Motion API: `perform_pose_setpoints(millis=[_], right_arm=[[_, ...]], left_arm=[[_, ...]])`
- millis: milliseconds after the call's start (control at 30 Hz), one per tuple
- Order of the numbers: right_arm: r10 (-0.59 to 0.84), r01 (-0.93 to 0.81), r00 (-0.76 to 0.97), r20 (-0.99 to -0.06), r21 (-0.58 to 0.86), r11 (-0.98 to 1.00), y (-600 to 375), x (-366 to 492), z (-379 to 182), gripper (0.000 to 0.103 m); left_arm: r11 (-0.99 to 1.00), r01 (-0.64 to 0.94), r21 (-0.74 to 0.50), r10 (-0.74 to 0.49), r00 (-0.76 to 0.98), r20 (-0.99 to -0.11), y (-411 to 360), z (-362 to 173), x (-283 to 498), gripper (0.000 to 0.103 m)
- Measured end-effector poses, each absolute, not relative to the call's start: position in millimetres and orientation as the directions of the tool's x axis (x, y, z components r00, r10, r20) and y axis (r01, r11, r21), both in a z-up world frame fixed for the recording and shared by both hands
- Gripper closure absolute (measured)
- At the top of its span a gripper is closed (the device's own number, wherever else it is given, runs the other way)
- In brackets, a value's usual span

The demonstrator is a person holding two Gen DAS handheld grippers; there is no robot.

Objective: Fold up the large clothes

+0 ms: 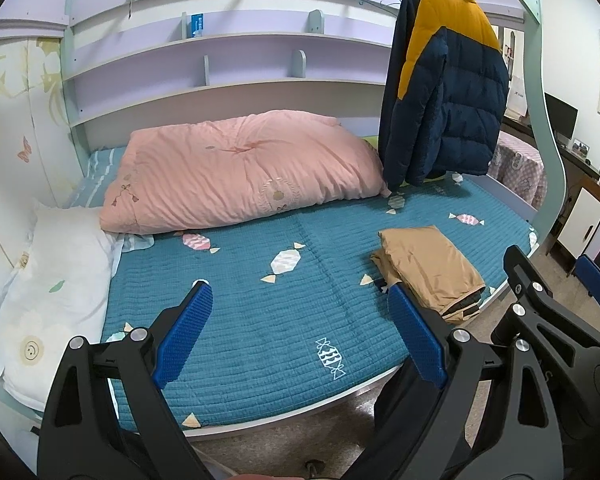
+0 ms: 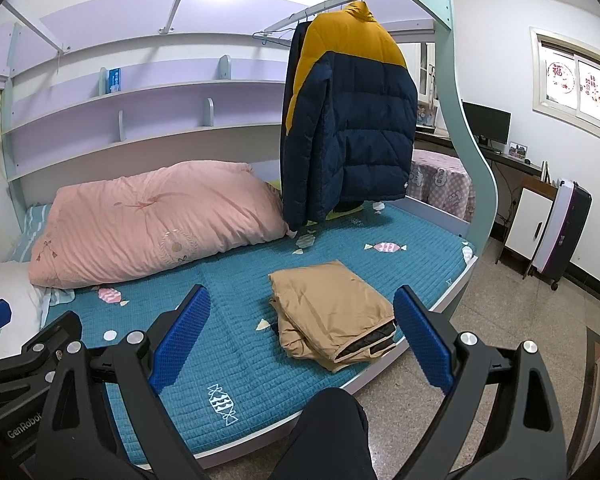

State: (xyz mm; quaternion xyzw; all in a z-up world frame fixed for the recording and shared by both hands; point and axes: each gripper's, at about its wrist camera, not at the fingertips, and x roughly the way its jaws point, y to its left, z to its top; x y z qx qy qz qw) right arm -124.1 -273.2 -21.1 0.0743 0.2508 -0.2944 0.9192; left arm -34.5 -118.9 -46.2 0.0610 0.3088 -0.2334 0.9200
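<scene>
Between garments, by the look of it: tan piece (image 2: pixel 332 312) lies folded on bed (image 2: pixel 420 236) near front-right edge. Puffer jacket (image 2: pixel 356 120) hangs on a rail over the far side, likely next. L gripper (image 1: pixel 300 336) and R gripper (image 2: pixel 300 340) both hover w/ fingers spread wide, holding nothing. Next move needs a reach up to unhook the jacket, then spread it flat. R view only: window, suitcase (image 2: pixel 560 232), dark knee. L view only: white pillow (image 1: pixel 52 280).
</scene>
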Motion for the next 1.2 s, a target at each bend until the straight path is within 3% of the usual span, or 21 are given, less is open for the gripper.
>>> perform_pose_setpoints(millis=[1200], right_arm=[[-0.486, 0.562, 0.706, -0.515, -0.011, 0.827, -285.8, -119.4, -25.2, 0.013]], left_arm=[[0.875, 0.484, -0.027, -0.398, 0.686, -0.609, -116.2, -44.8, -31.1, 0.013]])
